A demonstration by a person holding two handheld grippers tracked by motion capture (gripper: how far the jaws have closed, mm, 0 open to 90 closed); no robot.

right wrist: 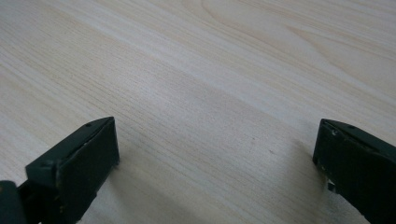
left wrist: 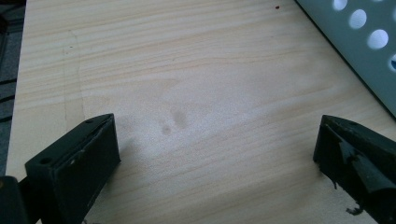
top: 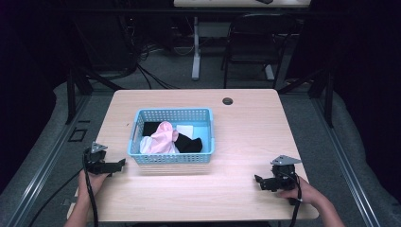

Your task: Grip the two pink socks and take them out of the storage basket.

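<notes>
A light blue perforated basket [top: 171, 158] stands on the pale wooden table [top: 246, 137], holding pink [top: 163, 137], black [top: 191, 143] and white clothes. My left gripper [top: 120, 164] rests at the table's left edge, just left of the basket's front corner, jaws wide apart with bare wood between them [left wrist: 217, 140]. The basket's wall [left wrist: 364, 51] shows at the upper right of the left gripper view. My right gripper [top: 257, 179] sits near the front right of the table, jaws spread over bare wood [right wrist: 217, 140], holding nothing.
A round cable hole [top: 227, 100] lies in the table's far edge. A dark chair [top: 253, 42] and a table leg [top: 196, 52] stand beyond the table, with cables on the floor. Bare tabletop stretches between the basket and the right gripper.
</notes>
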